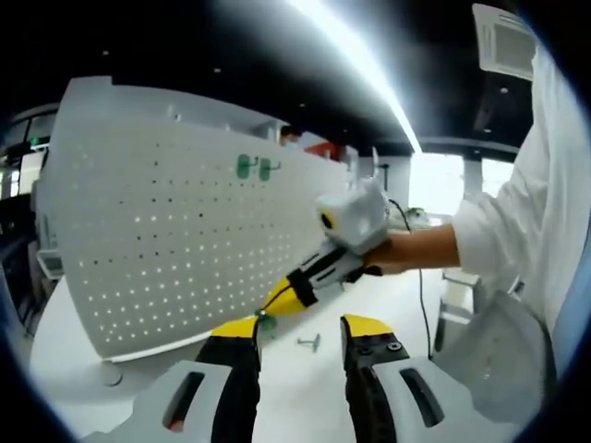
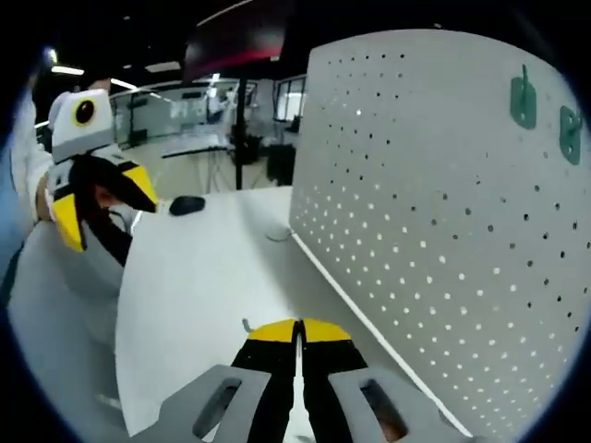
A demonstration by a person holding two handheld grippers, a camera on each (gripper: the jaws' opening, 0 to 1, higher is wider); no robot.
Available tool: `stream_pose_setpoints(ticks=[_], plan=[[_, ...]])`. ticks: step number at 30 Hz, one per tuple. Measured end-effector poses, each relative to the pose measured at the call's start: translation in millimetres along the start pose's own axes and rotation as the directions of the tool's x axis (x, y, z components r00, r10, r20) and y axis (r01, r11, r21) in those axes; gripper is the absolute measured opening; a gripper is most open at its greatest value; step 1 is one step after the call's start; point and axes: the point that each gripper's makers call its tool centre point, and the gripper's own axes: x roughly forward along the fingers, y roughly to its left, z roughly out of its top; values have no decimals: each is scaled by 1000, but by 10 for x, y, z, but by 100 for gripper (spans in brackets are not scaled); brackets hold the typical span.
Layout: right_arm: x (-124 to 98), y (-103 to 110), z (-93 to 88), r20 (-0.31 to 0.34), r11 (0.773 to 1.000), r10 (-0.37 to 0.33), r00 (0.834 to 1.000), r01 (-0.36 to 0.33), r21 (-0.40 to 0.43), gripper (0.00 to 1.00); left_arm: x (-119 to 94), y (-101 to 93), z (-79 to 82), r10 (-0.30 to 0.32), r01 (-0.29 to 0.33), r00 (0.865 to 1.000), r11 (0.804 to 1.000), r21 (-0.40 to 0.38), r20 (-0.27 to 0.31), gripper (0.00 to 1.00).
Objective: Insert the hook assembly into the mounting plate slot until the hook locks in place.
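The white perforated mounting plate (image 1: 175, 231) stands upright on the table, with two green hooks (image 1: 254, 168) hanging near its top. In the right gripper view the plate (image 2: 443, 212) is on the right, with the hooks (image 2: 524, 100) high on it. My left gripper (image 1: 301, 326) is open and holds nothing. A hand brings my right gripper (image 1: 275, 303) in low near the plate's foot, with a small green hook piece (image 1: 264, 318) at its tip. Its own view shows the right gripper (image 2: 297, 329) with jaws pressed together. The left gripper (image 2: 103, 205) hovers open at the left.
A small grey hook part (image 1: 309, 342) lies on the white table (image 1: 305, 397) between my left jaws. A dark mouse-like object (image 2: 186, 205) sits farther along the table (image 2: 194, 277). A person's white sleeve (image 1: 517, 221) is on the right.
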Motion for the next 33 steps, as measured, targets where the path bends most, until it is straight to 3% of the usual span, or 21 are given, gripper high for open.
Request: stream_pose_setpoints(ticks=[3, 9, 13, 20, 33], plan=[[-84, 69, 98, 22, 1000, 29, 999, -29, -4, 0, -34, 32, 51, 1, -1, 1000, 1000, 21, 5, 30], [-229, 223, 264, 61, 996, 84, 995, -82, -29, 0, -82, 181, 204, 11, -11, 1000, 999, 49, 18, 31], [-304, 334, 365, 88, 991, 121, 989, -116, -60, 0, -56, 228, 238, -12, 12, 1000, 996, 88, -3, 30], [-430, 538, 571, 144, 980, 186, 972, -174, -93, 0, 50, 95, 201, -147, 152, 988, 978, 143, -49, 26], [-540, 837, 677, 168, 950, 304, 938, -285, -128, 0, 43, -36, 221, -239, 242, 970, 952, 187, -40, 17]])
